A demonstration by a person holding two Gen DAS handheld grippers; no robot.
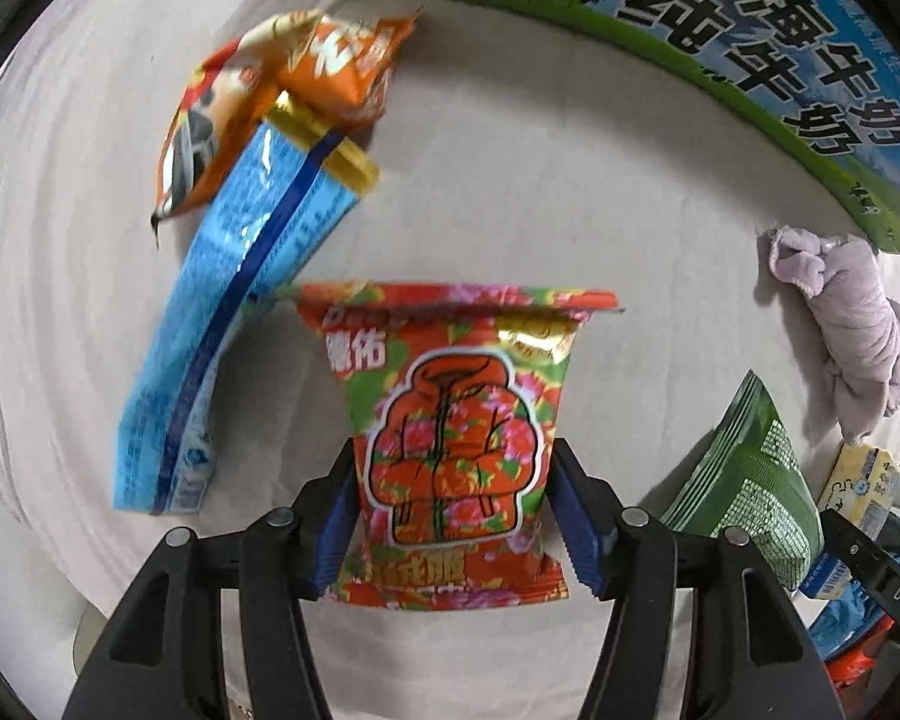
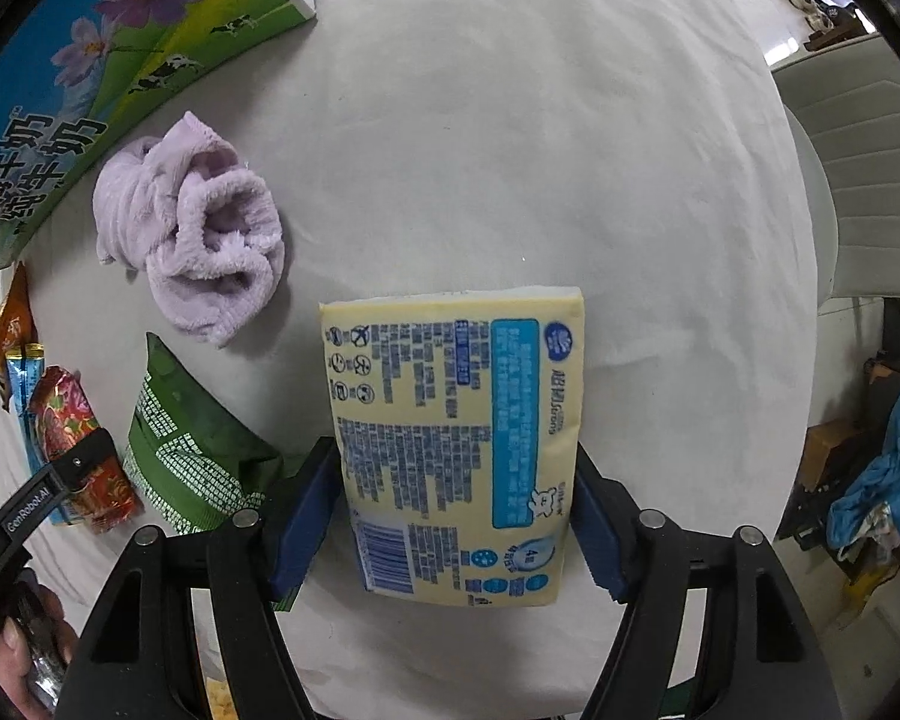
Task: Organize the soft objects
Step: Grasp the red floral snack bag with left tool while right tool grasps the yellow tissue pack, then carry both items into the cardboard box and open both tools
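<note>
Sorting looks barely begun: the left tongs [image 1: 453,516] clamp the red floral crinkly snack packet [image 1: 459,420], the right tongs [image 2: 453,516] clamp a pale-yellow soft tissue pack [image 2: 456,438], while the lilac fluffy towel [image 2: 189,228] and green foil bag [image 2: 186,456] (plus other packets) lie scattered on the white-clothed bench [image 2: 510,150].

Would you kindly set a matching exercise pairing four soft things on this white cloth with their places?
1. red floral snack packet
2. pale yellow tissue pack
3. crumpled lilac fleece towel
4. long blue foil pouch

A. beside the milk carton box
B. between the left hand-held gripper's pads
C. overlapping an orange snack bag
D. between the right hand-held gripper's pads

Pairs: 1-B, 2-D, 3-A, 4-C
</note>
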